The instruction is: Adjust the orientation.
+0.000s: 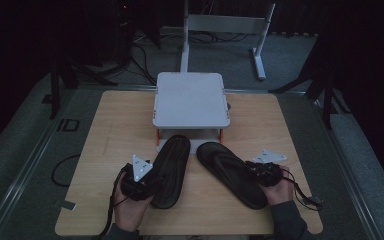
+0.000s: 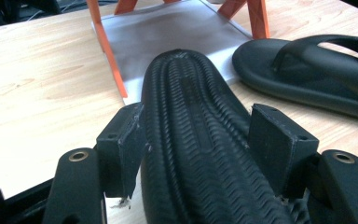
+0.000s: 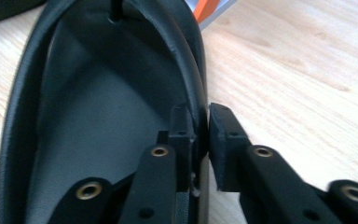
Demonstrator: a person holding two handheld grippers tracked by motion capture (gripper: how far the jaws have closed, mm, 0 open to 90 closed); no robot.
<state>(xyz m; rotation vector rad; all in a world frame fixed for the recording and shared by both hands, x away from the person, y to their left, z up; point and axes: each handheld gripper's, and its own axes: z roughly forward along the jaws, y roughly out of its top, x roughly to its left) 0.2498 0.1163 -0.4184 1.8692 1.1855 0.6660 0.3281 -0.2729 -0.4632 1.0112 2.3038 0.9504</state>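
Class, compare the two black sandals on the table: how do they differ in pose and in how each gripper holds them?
The left sandal lies sole-up, ridged tread showing; the right sandal lies strap-up. The left gripper spans the left sandal's whole width; the right gripper pinches only the right sandal's side rim. Both are black, toes toward the white stand.

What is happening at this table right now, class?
A person holds a tool in each hand. The left tool straddles a black sandal lying sole-up, jaws against its sides. The right tool pinches the side rim of the other sandal, which lies strap-up. Both rest on the wooden table, before a small white shelf rack.
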